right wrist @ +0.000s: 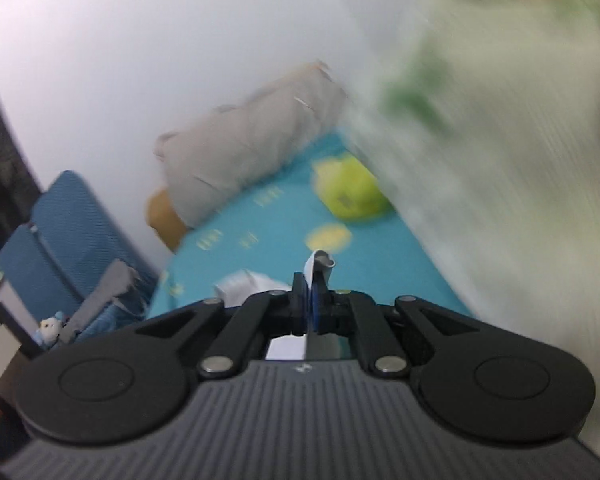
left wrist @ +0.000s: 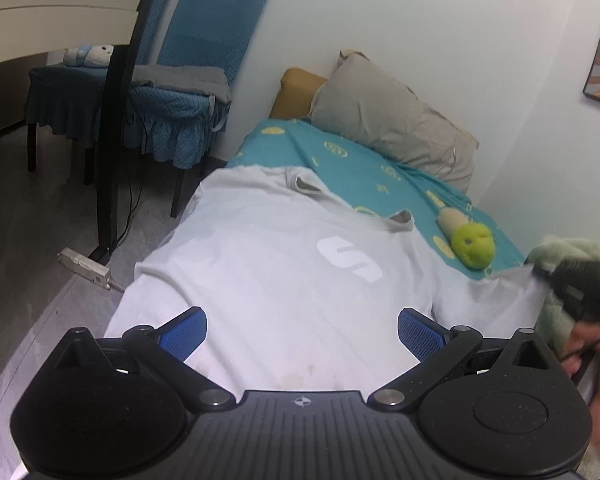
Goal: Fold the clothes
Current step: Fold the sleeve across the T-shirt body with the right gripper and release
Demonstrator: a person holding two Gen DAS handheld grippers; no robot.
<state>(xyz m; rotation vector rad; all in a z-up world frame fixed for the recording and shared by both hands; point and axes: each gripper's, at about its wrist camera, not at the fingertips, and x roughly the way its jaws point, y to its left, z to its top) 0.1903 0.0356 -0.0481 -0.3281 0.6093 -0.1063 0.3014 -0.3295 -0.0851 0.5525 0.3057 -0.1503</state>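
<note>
A pale lilac-white T-shirt (left wrist: 268, 272) with a white "S" print lies spread on the bed, collar toward the pillow. My left gripper (left wrist: 302, 334) is open, its blue pads apart just above the shirt's lower part. My right gripper (right wrist: 314, 300) is shut on a pinch of the T-shirt's fabric (right wrist: 320, 266), which sticks up between the pads. In the left wrist view the right gripper's black body (left wrist: 580, 292) is at the shirt's right edge, with a hand behind it. The right wrist view is motion-blurred.
The bed has a teal sheet (left wrist: 352, 160), a grey pillow (left wrist: 396, 120) and a green plush toy (left wrist: 472, 244). A pale green blanket (right wrist: 500, 140) lies at the right. Blue-covered chairs (left wrist: 196, 60), a table leg (left wrist: 112, 140) and a power strip (left wrist: 84, 266) stand left.
</note>
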